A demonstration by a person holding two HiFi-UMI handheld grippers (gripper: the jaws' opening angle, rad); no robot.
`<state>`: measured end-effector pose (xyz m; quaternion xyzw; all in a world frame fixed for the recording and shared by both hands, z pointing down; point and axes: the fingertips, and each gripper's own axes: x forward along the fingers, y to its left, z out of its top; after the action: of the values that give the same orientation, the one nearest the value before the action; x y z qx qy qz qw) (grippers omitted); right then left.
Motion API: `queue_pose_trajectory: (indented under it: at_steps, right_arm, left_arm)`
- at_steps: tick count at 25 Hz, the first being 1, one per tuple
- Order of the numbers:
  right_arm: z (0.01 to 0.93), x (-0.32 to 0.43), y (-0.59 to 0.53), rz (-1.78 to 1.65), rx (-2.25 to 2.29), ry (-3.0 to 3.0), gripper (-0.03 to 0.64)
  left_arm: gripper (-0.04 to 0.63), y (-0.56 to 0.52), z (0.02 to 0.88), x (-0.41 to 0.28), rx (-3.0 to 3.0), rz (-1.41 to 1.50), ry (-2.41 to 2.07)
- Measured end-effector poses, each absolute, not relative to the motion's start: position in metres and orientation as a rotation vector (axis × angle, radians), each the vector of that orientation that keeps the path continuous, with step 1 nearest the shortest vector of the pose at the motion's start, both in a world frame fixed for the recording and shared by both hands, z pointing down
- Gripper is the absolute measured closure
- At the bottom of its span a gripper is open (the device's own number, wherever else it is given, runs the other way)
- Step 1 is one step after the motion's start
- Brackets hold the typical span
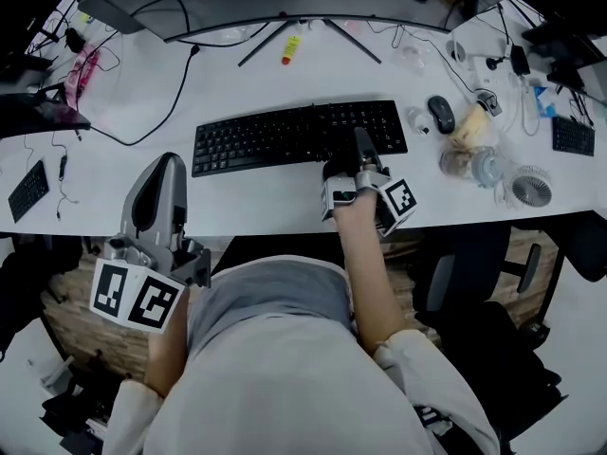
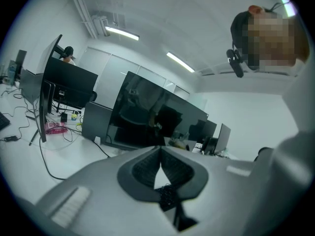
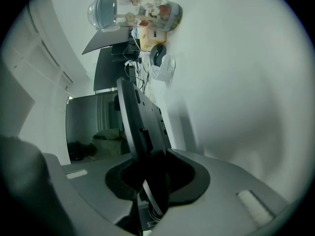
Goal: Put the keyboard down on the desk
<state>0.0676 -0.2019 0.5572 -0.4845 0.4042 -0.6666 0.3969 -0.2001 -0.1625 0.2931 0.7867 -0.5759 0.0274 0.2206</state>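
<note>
A black keyboard (image 1: 275, 136) stretches across the middle of the white desk (image 1: 285, 207). My right gripper (image 1: 363, 150) is shut on its near edge, right of centre. In the right gripper view, which is rolled sideways, the keyboard (image 3: 140, 122) runs edge-on out from between the jaws of the right gripper (image 3: 152, 173). Its underside faces the desk (image 3: 236, 107), with a shadowed gap between them. My left gripper (image 1: 163, 173) hangs over the desk's near edge, left of the keyboard and apart from it. In its own view the left gripper (image 2: 160, 151) is shut on nothing.
A black mouse (image 1: 441, 114), a jar and bottles (image 1: 469, 164) and a small fan (image 1: 529, 190) crowd the desk right of the keyboard. A monitor stand (image 1: 285, 36) and a yellow item (image 1: 292, 47) sit behind it. Black cables (image 1: 161, 102) and a small keypad (image 1: 28, 190) lie at the left.
</note>
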Motion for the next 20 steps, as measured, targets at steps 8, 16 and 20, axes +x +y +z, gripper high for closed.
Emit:
queue_pose_trajectory:
  at_steps: [8,16,20]
  right_arm:
    - [0.575,0.070,-0.196,-1.727,-1.229,0.936,0.531]
    - [0.581,0.068,-0.196,-1.739,-1.235,0.915,0.532]
    - [0.582,0.068,-0.197,-1.740,-1.237,0.905,0.532]
  left_arm:
    - [0.595,-0.162,0.302,-0.193,2.165,0.091,-1.566]
    - [0.595,-0.160,0.304,-0.194,2.154,0.085,-1.569]
    - [0.595,-0.161,0.304,-0.192,2.155,0.085,-1.565]
